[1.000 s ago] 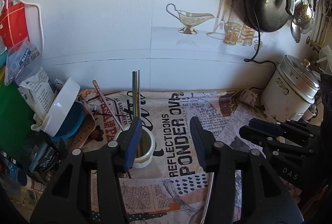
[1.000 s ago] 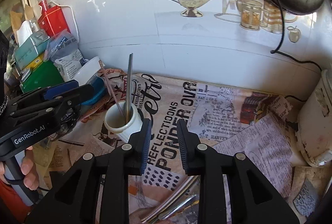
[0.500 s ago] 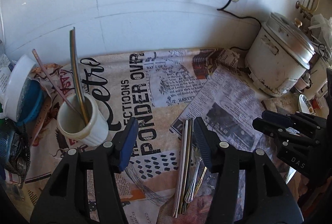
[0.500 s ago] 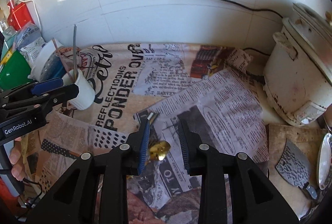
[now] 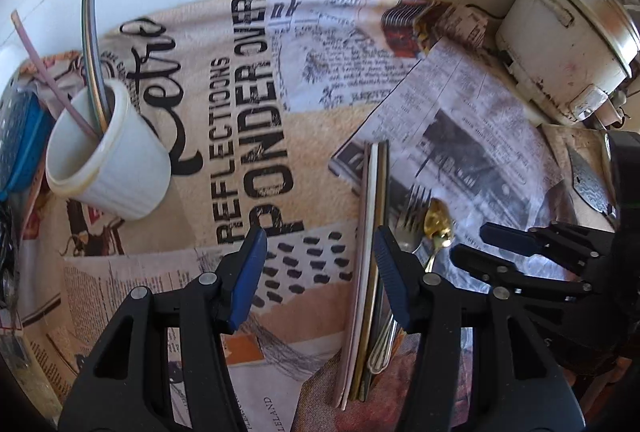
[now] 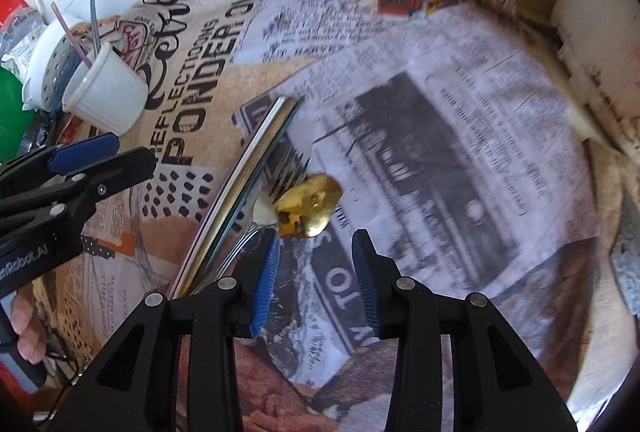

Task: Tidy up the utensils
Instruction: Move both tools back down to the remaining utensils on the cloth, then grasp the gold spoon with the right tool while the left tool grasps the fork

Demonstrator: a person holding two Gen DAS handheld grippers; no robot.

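A white cup [image 5: 116, 159] stands at the left on the newspaper, holding two metal straws and a thin pink stick; it also shows in the right wrist view [image 6: 106, 95]. A bundle of long metal straws [image 5: 370, 252] lies flat, with a fork [image 5: 408, 220] and a gold spoon [image 5: 438, 222] beside it. My left gripper [image 5: 318, 272] is open, low over the paper just left of the straws. My right gripper [image 6: 314, 272] is open just below the gold spoon [image 6: 310, 205], with the straws [image 6: 244, 191] and fork [image 6: 286, 167] to its left.
A white rice cooker [image 5: 568, 31] stands at the back right. A blue strainer in a white bowl [image 6: 52, 67] and a green box [image 6: 8, 111] sit behind the cup. A cleaver blade [image 5: 588, 179] lies at the right edge. A white tiled wall is behind.
Both grippers have swung down and to the right, from over the cup to the flat utensil pile. Both jaws stay open and empty. The cup and its contents have not moved.
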